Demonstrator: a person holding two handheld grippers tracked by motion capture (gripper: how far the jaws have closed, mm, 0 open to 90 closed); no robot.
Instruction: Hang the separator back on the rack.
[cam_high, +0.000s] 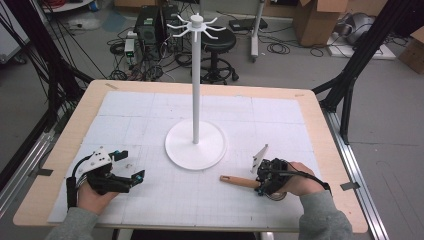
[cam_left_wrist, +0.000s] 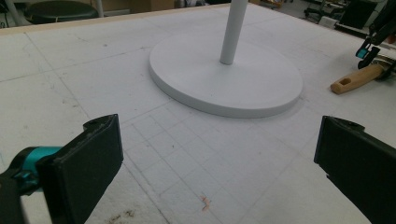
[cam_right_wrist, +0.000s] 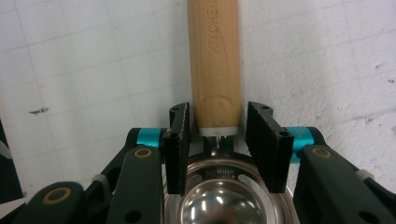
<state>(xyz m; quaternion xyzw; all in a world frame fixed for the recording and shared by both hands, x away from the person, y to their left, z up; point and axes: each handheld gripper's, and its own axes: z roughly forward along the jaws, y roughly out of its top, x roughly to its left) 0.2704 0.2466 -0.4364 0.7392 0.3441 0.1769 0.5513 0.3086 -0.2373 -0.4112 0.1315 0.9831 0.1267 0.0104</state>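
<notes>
From above, we see the right gripper (cam_high: 261, 181) and hand (cam_high: 295, 180) covering most of the strainer (cam_right_wrist: 233, 196), whose bowl is cut off in the right gripper view. Its wooden handle (cam_high: 239, 181) (stamped lettering, partly legible) lies flat on the white mat (cam_high: 150, 200), just right of the stand's base (cam_high: 196, 146). The jaws flank the handle's metal collar, a sliver of gap showing each side. The left gripper (cam_high: 127, 167) rests spread, nothing between.

Left gripper (cam_high: 131, 165) at seven o'clock rests with jaws wide apart; right gripper (cam_high: 259, 183) at five o'clock, jaws nearly closed, not pressing.
</notes>
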